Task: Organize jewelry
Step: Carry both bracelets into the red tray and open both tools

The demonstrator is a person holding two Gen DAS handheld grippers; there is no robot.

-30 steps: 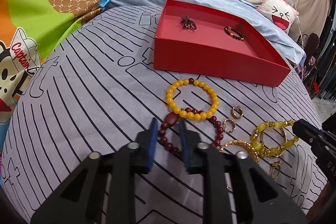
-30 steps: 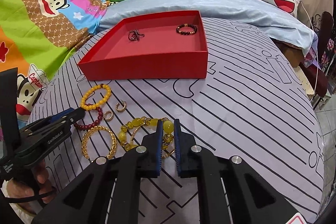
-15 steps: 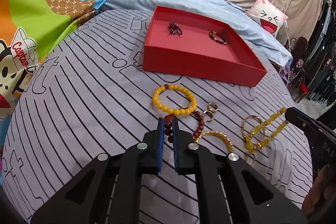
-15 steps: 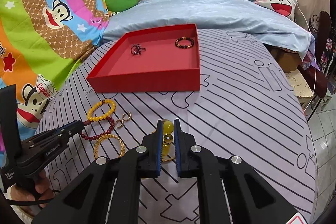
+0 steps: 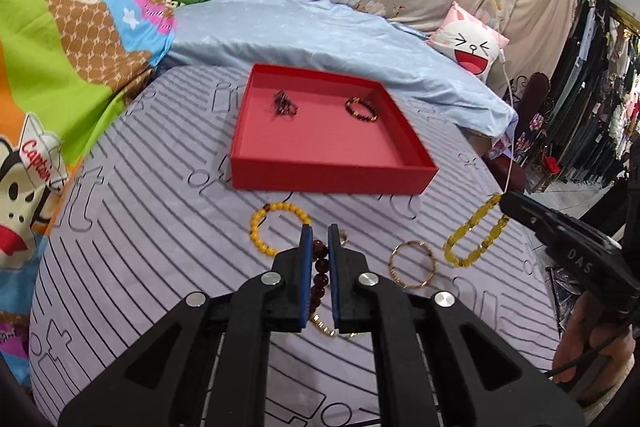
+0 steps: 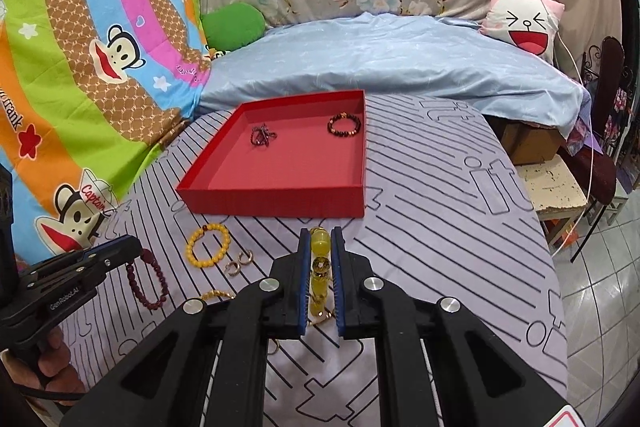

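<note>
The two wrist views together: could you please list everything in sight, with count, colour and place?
shallow red cardboard tray: one, red, on the striped cover
tangled dark chain: one, dark, in the tray, left
dark beaded bracelet: one, brown-black, in the tray, right
amber-yellow bead bracelet: one, on the cover before the tray
small gold hoop earrings: two, beside it
thin gold bangle: one, on the cover
striped grey bed cover: one
dark red bead bracelet: one, hanging from the left gripper
translucent yellow bead bracelet: one, hanging from the right gripper
</note>
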